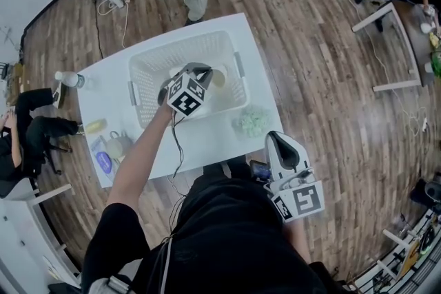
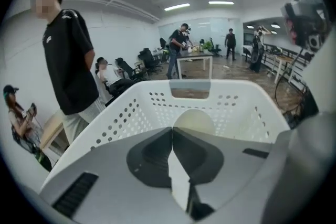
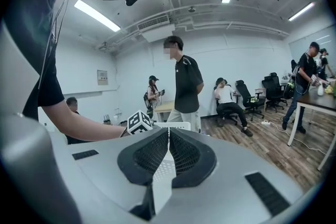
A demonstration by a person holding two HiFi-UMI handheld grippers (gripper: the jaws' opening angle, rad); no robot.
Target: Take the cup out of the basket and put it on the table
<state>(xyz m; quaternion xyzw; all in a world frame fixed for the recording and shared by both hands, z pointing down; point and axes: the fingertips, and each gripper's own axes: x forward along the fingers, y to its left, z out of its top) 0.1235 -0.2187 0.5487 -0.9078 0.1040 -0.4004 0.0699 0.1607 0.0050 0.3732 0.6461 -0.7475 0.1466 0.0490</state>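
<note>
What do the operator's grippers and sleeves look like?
Both alike: grey moulded shells; left claw and right claw have dark textured pads. Each carries a white cube with black square markers. Thin black cable trails from the left one. Black short-sleeved shirt.

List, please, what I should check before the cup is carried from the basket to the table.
1. Left gripper shut on the cup, at its edge: ok.
2. Cup raised above the rim of the basket: cannot tell.
3. Bare patch of table in front of the basket for setting down: ok.
4. Right gripper shut, empty and away from the basket: ok.
</note>
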